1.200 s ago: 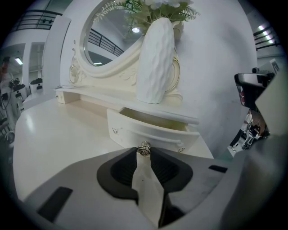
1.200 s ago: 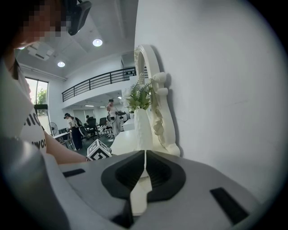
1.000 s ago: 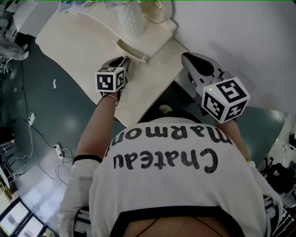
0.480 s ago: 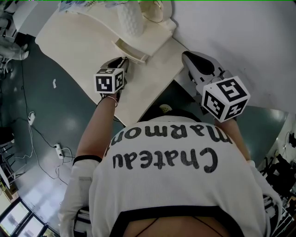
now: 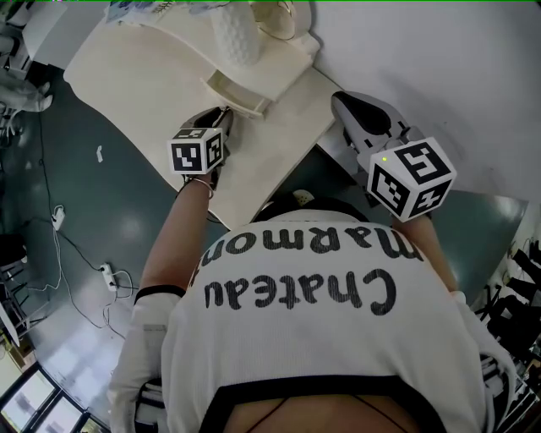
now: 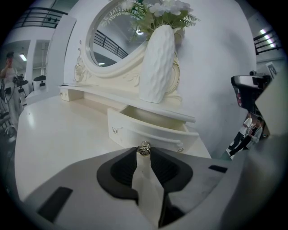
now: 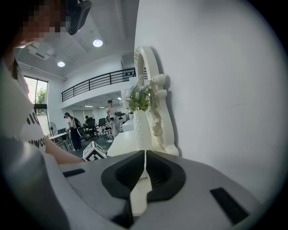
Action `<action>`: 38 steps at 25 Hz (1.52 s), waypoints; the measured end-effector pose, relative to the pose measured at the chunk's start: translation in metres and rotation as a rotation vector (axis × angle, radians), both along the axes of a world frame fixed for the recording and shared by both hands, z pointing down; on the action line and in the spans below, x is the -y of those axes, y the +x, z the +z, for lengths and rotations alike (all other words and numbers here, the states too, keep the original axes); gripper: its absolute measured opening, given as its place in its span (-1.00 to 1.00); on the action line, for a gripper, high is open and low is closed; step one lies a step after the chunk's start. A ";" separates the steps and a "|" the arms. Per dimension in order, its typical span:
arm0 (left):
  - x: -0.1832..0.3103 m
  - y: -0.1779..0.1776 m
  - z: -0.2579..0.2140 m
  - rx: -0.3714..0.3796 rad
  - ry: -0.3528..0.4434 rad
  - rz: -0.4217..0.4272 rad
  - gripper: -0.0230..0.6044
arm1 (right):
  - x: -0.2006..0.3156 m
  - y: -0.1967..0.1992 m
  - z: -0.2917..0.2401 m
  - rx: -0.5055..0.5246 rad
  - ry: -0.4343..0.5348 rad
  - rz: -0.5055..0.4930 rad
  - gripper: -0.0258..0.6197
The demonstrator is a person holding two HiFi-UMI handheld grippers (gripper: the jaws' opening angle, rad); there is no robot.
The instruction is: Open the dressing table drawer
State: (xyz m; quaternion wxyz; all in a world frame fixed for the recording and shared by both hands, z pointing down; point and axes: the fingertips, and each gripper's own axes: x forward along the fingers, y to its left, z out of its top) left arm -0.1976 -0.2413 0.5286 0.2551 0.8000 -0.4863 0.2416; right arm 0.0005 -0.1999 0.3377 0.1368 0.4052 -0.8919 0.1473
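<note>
Left gripper (image 6: pixel 144 152) clamps the knob (image 6: pixel 144 148) of the drawer (image 6: pixel 148 128) below the vase (image 6: pixel 156 63) (partly out); best pull straight, w/o twisting. Right gripper (image 7: pixel 144 155), right of vase, closed, empty.

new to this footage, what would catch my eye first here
The small drawer of the dressing table stands partly pulled out, with the left gripper closed on its metal knob. Just above it a ribbed white vase of greenery stands before the oval mirror. The right gripper hangs shut and empty beside the white wall.
</note>
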 end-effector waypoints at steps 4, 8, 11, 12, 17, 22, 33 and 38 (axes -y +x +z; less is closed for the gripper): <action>-0.002 -0.001 0.000 -0.009 -0.001 -0.006 -0.59 | -0.001 0.000 0.000 0.001 0.002 0.000 -0.83; -0.003 -0.001 0.001 -0.013 -0.001 -0.007 -0.59 | -0.002 0.001 -0.001 0.002 0.007 0.002 -0.83; -0.004 -0.001 0.002 -0.016 -0.002 -0.009 -0.59 | -0.003 0.002 0.000 0.001 0.008 0.004 -0.83; -0.005 -0.002 0.002 -0.017 -0.002 -0.010 -0.59 | -0.003 0.002 -0.001 0.000 0.008 0.004 -0.83; -0.003 -0.002 0.003 -0.019 -0.003 -0.013 -0.59 | -0.003 0.004 -0.001 -0.001 0.008 0.007 -0.83; -0.005 -0.003 0.004 -0.022 -0.003 -0.017 -0.59 | -0.004 0.005 0.000 -0.002 0.007 0.007 -0.83; -0.009 -0.006 0.003 -0.025 -0.003 -0.033 -0.59 | -0.009 0.006 0.000 -0.003 0.005 0.006 -0.83; -0.010 -0.007 0.004 -0.026 -0.003 -0.034 -0.59 | -0.010 0.008 0.002 -0.011 0.001 0.008 -0.83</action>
